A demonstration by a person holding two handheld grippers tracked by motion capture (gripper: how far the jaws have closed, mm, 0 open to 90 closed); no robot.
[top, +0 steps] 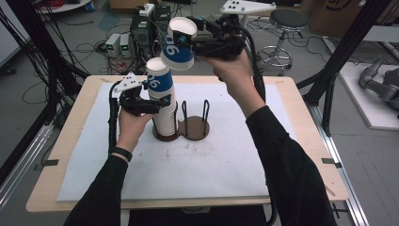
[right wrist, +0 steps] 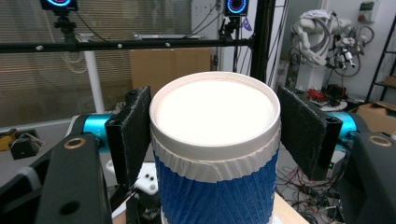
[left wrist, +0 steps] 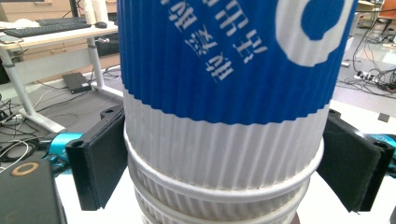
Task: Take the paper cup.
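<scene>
White mat (top: 197,165) covers wood table (top: 70,141), frame centre; cables, stool (top: 287,21) on floor at top. L gripper (top: 151,104) clamps cup stack (top: 162,101) in holder (top: 188,129), centre-left. R gripper (top: 195,44) grips lone cup (top: 179,44), top centre. Stack's base hidden by L hand (top: 134,125).

From above the near edge we look forward and down on the table (top: 282,155). Our left gripper view sits close against the cup stack (left wrist: 224,116), level, also seen at ten o'clock of the high view; our right views its cup (right wrist: 215,140) closely.
</scene>
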